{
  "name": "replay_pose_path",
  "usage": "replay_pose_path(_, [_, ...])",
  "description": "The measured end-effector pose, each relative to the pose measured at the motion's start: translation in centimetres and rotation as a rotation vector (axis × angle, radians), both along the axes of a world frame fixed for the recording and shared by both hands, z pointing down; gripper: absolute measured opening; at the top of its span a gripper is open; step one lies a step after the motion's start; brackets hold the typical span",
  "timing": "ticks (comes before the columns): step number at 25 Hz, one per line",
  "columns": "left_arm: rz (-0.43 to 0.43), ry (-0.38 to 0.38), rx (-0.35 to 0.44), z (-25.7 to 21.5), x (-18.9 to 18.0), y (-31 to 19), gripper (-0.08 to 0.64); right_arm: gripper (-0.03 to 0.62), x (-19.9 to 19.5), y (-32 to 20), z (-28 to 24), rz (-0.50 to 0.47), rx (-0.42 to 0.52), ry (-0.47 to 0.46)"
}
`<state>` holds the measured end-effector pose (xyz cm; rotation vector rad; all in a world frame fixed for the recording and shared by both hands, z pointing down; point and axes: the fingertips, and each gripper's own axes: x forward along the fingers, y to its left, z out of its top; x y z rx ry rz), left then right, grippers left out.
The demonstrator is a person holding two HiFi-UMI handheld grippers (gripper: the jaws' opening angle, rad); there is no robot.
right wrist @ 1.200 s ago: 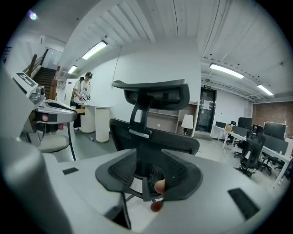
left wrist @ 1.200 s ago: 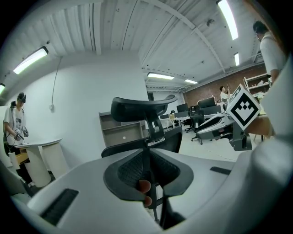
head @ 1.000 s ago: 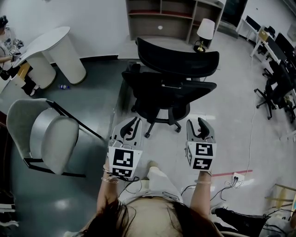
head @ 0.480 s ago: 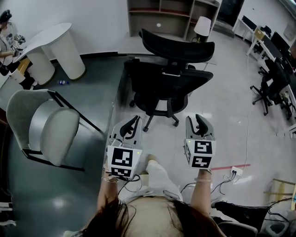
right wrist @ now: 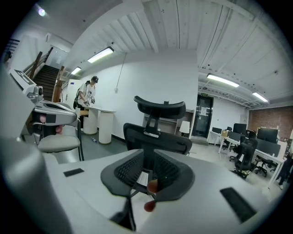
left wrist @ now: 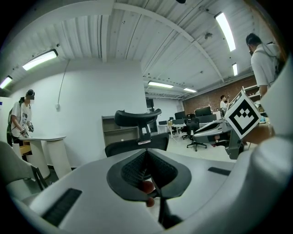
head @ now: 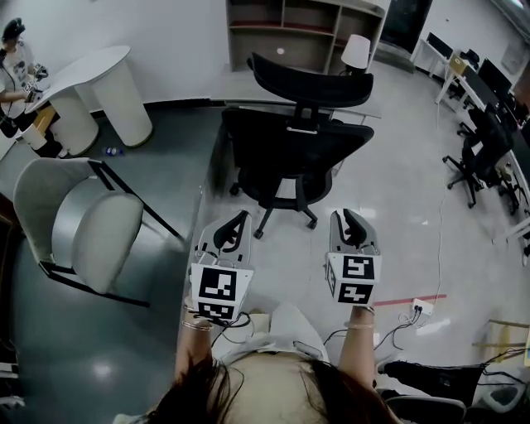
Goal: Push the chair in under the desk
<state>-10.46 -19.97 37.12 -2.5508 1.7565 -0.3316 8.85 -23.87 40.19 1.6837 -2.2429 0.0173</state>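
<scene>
A black mesh office chair (head: 290, 149) with a headrest stands on the pale floor, its back towards me, and shows ahead in both gripper views (left wrist: 137, 145) (right wrist: 158, 137). Behind it lies the pale grey desk (head: 240, 87), whose top shows on both sides of the headrest. My left gripper (head: 234, 222) (left wrist: 146, 153) hovers short of the chair's wheeled base, shut and empty. My right gripper (head: 351, 219) (right wrist: 146, 157) hangs level with it, apart from the chair. Its jaws have just been closing and keep a narrow gap with nothing between them.
A grey shell chair on a black frame (head: 83, 232) stands at the left on the dark floor. Behind it, a person (head: 12, 58) stands by a white round table (head: 91, 83). A shelf unit (head: 290, 25) and a lamp (head: 356, 51) back the desk. Office chairs (head: 480, 157) stand right; cables and a socket strip (head: 422, 313) lie beside my right foot.
The right gripper's jaws have narrowed. The chair, desk and shelf sit slightly higher in the head view, while both grippers keep their place in front of me.
</scene>
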Motion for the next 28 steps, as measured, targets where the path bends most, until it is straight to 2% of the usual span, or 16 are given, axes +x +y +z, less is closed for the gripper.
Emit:
replay_pose_path(15, [-0.068, 0.004, 0.029, -2.0, 3.9, 3.7, 0.014, 0.044, 1.8, 3.4, -1.8, -0.085, 0.015, 0.018])
replay_pose_path(20, [-0.095, -0.005, 0.018, -1.2, 5.2, 5.9, 0.014, 0.041, 2.4, 5.2, -1.4, -0.114, 0.018, 0.037])
replay_pose_path(28, [-0.125, -0.073, 0.045, -1.5, 7.2, 8.8, 0.014, 0.035, 3.5, 7.8, -1.6, -0.157, 0.041, 0.036])
